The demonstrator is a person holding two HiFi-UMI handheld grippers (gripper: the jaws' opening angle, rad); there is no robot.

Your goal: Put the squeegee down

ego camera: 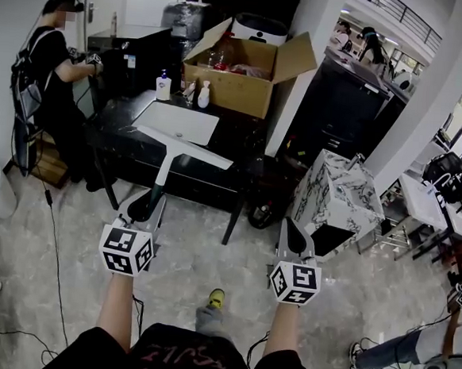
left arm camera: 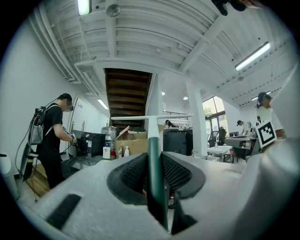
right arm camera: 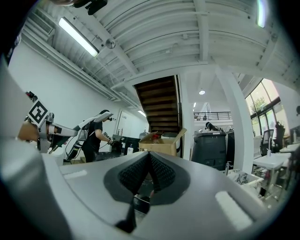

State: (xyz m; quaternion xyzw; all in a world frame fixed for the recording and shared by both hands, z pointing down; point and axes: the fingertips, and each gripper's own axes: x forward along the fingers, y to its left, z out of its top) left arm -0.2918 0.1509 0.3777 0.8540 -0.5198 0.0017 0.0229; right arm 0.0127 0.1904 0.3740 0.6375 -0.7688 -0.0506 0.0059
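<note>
One squeegee (ego camera: 184, 147) is held in the left gripper (ego camera: 147, 206), clear of every surface. In the head view its white blade is seen crosswise ahead of the jaws, against the black table (ego camera: 130, 156). Only in the left gripper view is the grip itself shown: the ribbed pads (left arm camera: 133, 172) are clamped on the green handle, which runs straight out from the jaws to the blade. The right gripper (ego camera: 292, 224) is carried alongside, well apart from the squeegee, and in its own view the jaws are seen pressed together with nothing between them. On the table are counted two bottles (ego camera: 164, 85), one open cardboard box (ego camera: 238, 89) and one white panel (ego camera: 176, 122). One person (ego camera: 53, 62) is seen at the table's left end.
</note>
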